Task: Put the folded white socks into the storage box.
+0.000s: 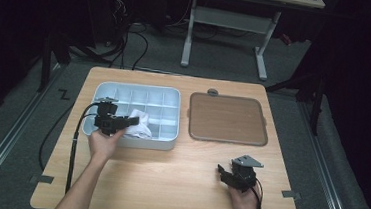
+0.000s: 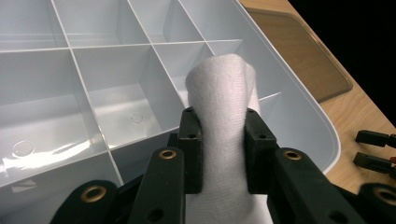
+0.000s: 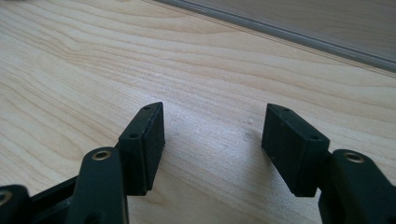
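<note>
Black jaws of the left gripper [image 2: 218, 154] rose from the bottom of the left gripper view, pressed against both sides of a rolled white cloth [image 2: 219, 107] that stood up between them. Beyond lay a pale blue divided tray [image 2: 299, 98], its thin walls forming a grid of compartments. From the high view, that gripper [image 1: 122, 123] sat at about nine o'clock on the wooden table [image 1: 167, 183], over the tray's near edge, with the cloth [image 1: 139, 123] draped over compartments near the middle of the tray's front row. Which single cell it belonged to could not be told.

A brown lid [image 1: 226, 119] lay flat beside the tray, at about two o'clock, apart from it.

The likely risk was that the soft roll would unfurl or catch on a divider wall, so that it straddled two cells instead of settling into one. A loose end hanging outside the grip would cause this.

The left forearm came in from six o'clock, wrist bent so the gripper pointed across toward three o'clock. The right gripper [image 1: 228, 174] rested at about five o'clock, held in a hand low on the table; in the right gripper view its jaws stood wide apart with nothing between them above bare wood [image 3: 210, 70].
</note>
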### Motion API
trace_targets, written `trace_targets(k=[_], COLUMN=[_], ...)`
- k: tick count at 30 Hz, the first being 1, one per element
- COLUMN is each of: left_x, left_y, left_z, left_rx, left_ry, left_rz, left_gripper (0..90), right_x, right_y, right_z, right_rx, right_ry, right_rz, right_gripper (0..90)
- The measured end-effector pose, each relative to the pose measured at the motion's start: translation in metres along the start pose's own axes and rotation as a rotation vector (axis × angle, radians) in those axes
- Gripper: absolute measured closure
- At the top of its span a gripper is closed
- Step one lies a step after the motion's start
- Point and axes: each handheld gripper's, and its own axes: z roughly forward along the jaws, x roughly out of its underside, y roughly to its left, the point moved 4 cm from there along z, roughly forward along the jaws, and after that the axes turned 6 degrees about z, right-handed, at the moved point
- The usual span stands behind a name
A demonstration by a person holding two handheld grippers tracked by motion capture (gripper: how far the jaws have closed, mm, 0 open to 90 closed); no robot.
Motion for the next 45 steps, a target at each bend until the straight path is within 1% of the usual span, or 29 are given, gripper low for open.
trace_targets(k=[8, 11, 17, 18, 20, 23, 31, 36, 38, 45], left_x=[0.004, 0.005, 0.008, 0.008, 0.009, 0.01, 0.014, 0.015, 0.016, 0.018], left_y=[0.002, 0.003, 0.004, 0.004, 0.006, 0.006, 0.012, 0.013, 0.015, 0.016], left_z=[0.004, 0.005, 0.005, 0.005, 0.005, 0.005, 0.004, 0.004, 0.005, 0.007], left_rx=[-0.009, -0.016, -0.029, -0.033, -0.045, -0.05, -0.069, -0.081, -0.094, -0.113], left_ry=[0.012, 0.02, 0.024, 0.027, 0.029, 0.024, 0.024, 0.029, 0.036, 0.045], left_rz=[0.008, 0.018, 0.048, 0.059, 0.066, 0.081, 0.098, 0.117, 0.137, 0.162], left_gripper=[73.5, 73.5, 73.4, 73.5, 73.4, 73.4, 73.5, 73.5, 73.6, 73.7], right_x=[0.0, 0.0, 0.0, 0.0, 0.0, 0.0, 0.0, 0.0, 0.0, 0.0], right_y=[0.0, 0.0, 0.0, 0.0, 0.0, 0.0, 0.0, 0.0, 0.0, 0.0], right_z=[0.0, 0.0, 0.0, 0.0, 0.0, 0.0, 0.0, 0.0, 0.0, 0.0], right_rx=[0.0, 0.0, 0.0, 0.0, 0.0, 0.0, 0.0, 0.0, 0.0, 0.0], right_ry=[0.0, 0.001, 0.001, 0.001, 0.0, 0.0, 0.0, 0.0, 0.001, 0.0], right_rz=[0.0, 0.001, 0.001, 0.001, 0.001, 0.0, -0.001, -0.001, -0.001, -0.001], right_gripper=[39.8, 39.8, 39.8, 39.8, 39.8, 39.8, 39.8, 39.8, 39.8, 39.8])
